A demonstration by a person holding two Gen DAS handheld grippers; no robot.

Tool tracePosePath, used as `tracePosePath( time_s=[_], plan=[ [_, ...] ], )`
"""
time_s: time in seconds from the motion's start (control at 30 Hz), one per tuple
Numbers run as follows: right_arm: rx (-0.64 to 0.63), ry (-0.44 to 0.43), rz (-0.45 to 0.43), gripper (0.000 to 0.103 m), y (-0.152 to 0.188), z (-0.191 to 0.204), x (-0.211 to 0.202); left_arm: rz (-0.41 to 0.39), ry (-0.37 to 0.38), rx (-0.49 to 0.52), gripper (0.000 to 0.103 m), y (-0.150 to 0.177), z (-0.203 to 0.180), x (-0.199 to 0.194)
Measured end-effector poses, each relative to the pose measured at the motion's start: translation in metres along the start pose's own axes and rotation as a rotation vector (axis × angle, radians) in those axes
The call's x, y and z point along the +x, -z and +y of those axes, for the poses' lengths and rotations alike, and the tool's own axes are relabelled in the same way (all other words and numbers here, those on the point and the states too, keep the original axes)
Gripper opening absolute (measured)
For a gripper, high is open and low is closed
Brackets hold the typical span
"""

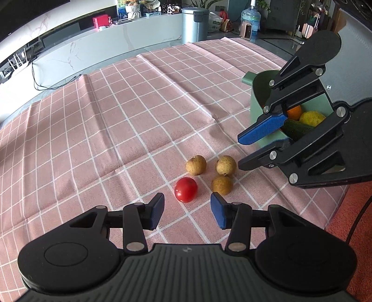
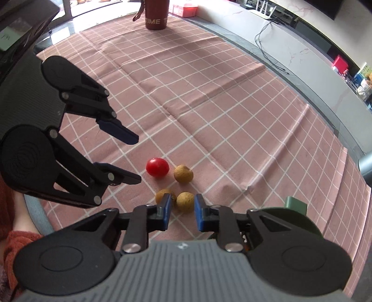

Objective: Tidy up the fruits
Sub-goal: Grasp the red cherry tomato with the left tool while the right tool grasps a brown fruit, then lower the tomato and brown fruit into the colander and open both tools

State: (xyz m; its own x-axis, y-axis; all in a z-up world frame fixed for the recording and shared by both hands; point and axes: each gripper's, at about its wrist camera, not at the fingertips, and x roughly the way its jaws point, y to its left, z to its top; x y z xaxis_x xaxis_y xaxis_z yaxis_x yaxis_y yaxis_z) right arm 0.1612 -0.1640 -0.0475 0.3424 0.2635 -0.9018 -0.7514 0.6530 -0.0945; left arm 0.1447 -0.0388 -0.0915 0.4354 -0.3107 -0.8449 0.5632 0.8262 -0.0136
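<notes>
A red tomato [image 1: 186,189] and three brown longans [image 1: 196,165] [image 1: 226,165] [image 1: 222,184] lie on the pink checked cloth. My left gripper [image 1: 187,210] is open and empty just short of the tomato. My right gripper [image 2: 183,210] is open, its pads on either side of one longan [image 2: 185,201] without touching it; it also shows in the left wrist view [image 1: 241,151]. The tomato [image 2: 157,167] and two other longans [image 2: 183,173] [image 2: 162,194] lie close by. A green pot [image 1: 267,137] holds an orange, a yellow fruit and a dark green one.
A dark red bottle [image 2: 155,14] stands at the far edge of the table. The pot's green handle [image 2: 295,204] shows by my right gripper. A steel bin [image 1: 194,23] and water jug [image 1: 250,18] stand beyond the table.
</notes>
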Motion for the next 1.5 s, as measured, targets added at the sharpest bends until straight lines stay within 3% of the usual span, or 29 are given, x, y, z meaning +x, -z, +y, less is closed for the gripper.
tracePosePath(
  time_s=[0.27,0.53,0.73,0.9,1.17,1.5],
  plan=[
    [-0.222,-0.013,0.104,0.017,-0.004,0.002,0.028,0.016,0.04,-0.04,0.053,-0.007,0.009,0.018],
    [-0.303,-0.019,0.146,0.018,-0.004,0.004,0.045,0.035,0.078,-0.071,0.049,-0.009,0.015,0.031],
    [-0.305,-0.021,0.139,0.021,-0.005,0.002,0.051,0.044,0.101,-0.11,0.045,-0.009,0.02,0.037],
    [-0.279,-0.024,0.13,0.021,-0.006,0.0,0.051,0.047,0.109,-0.128,0.029,-0.01,0.022,0.037],
    [-0.251,0.001,0.107,0.021,-0.008,0.005,0.042,0.015,0.076,-0.134,0.029,-0.011,0.019,0.017],
    [-0.182,0.053,-0.002,0.021,-0.01,0.007,-0.02,-0.08,0.056,-0.14,0.029,-0.03,0.003,-0.037]
  ],
)
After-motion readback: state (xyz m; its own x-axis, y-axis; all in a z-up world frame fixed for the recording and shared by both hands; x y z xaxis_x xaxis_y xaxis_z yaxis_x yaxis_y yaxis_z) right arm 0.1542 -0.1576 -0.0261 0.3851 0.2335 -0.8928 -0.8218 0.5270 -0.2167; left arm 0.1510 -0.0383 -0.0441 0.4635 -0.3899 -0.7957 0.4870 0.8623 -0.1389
